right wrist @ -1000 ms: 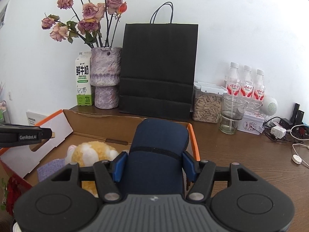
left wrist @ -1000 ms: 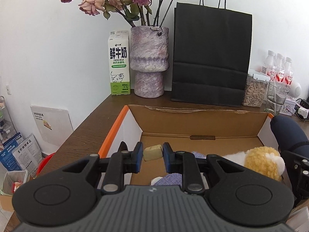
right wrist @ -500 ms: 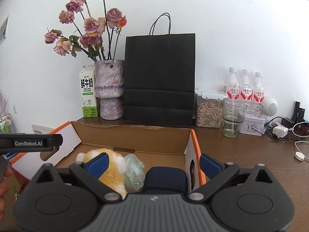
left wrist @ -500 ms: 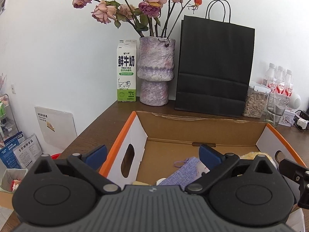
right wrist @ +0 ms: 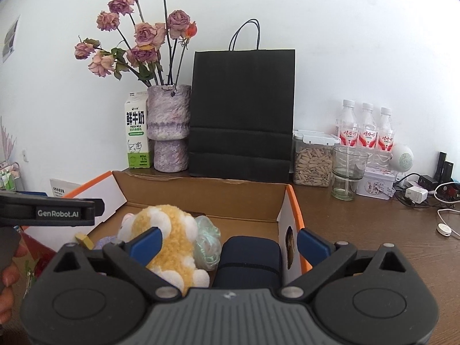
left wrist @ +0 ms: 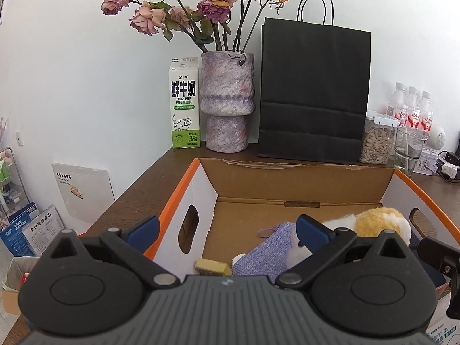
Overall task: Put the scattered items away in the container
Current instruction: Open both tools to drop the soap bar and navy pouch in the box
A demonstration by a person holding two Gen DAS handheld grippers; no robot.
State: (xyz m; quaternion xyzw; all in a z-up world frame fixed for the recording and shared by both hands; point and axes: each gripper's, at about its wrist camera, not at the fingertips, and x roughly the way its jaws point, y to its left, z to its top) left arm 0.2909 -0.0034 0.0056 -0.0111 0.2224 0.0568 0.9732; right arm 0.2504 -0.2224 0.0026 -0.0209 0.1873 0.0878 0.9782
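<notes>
Both claws, left [left wrist: 227, 230] and right [right wrist: 228, 240], have let go and gape empty above the box [left wrist: 302, 169]. We judge the block [left wrist: 212, 266] light and stiff, the pouch [right wrist: 248, 258] soft: grip either across its middle.

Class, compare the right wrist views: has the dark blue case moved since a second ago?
Yes. The dark blue case has dropped from between the right gripper fingers and now lies inside the cardboard box, against its right wall.

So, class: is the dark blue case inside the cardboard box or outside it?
Inside. The dark blue case lies within the cardboard box, beside the plush toy.
</notes>
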